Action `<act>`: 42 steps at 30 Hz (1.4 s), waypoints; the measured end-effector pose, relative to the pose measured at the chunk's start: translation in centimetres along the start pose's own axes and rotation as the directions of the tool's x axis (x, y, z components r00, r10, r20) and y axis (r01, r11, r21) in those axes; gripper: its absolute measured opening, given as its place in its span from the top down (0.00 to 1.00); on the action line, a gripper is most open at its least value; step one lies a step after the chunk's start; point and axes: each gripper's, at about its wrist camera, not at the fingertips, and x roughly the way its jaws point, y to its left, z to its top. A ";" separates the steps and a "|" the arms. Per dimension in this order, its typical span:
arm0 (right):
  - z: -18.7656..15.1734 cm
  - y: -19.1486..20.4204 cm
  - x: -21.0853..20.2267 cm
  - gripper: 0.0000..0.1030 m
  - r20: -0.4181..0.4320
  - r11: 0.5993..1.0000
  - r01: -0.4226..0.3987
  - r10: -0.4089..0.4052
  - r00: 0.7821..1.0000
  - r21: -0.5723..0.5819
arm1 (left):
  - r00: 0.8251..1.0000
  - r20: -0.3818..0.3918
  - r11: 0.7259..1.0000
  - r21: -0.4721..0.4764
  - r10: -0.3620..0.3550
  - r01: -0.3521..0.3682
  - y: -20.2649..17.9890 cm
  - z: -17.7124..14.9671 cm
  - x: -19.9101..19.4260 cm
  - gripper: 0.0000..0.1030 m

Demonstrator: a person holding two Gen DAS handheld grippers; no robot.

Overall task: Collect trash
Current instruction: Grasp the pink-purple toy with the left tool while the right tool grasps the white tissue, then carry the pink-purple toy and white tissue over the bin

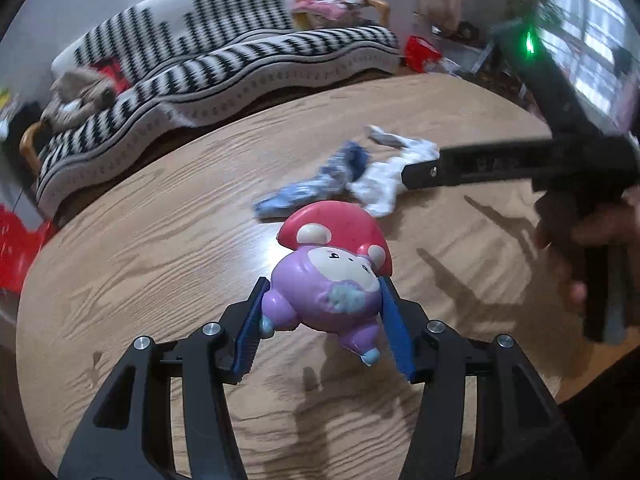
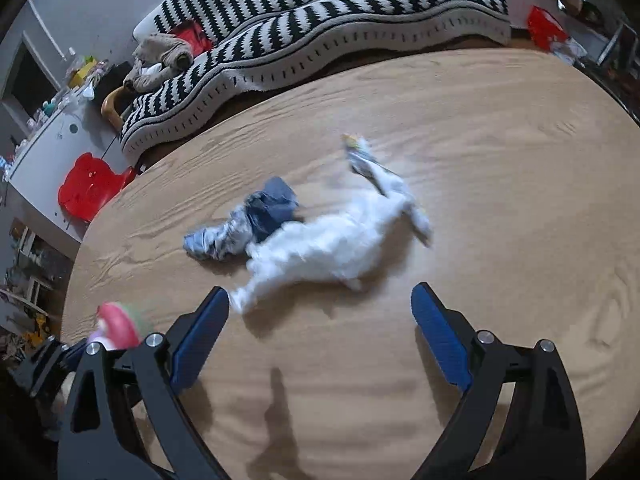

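Crumpled white tissue (image 2: pixel 340 240) just ahead of open right hand-held gripper (image 2: pixel 320 304)

Crumpled white tissue (image 2: pixel 336 240) and a blue-grey wrapper (image 2: pixel 256 220) lie touching at the middle of the round wooden table (image 2: pixel 500 160), directly ahead of the right gripper (image 2: pixel 320 308), its jaws wide apart. Bare tabletop surrounds the litter on all sides. To the left, the left gripper (image 1: pixel 324 312) clamps a mushroom-capped toy figure (image 1: pixel 332 272), occupying that approach.
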 end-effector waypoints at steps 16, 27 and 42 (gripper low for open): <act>-0.6 2.0 -0.2 0.93 0.048 0.989 0.075 -0.069 0.996 -0.131 | 1.000 0.004 0.998 -0.057 0.012 -0.011 0.8 0.7 0.0 0.48; -2.9 -1.7 -9.1 0.95 0.125 0.992 0.073 -0.060 0.990 -0.105 | 0.999 0.034 0.999 -0.041 -0.031 0.032 -2.9 2.4 -0.5 0.48; -9.5 -18.2 -22.6 0.95 0.212 0.962 0.224 -0.253 0.944 0.154 | 0.967 0.068 0.961 0.148 -0.246 0.234 -18.8 6.1 -1.0 0.49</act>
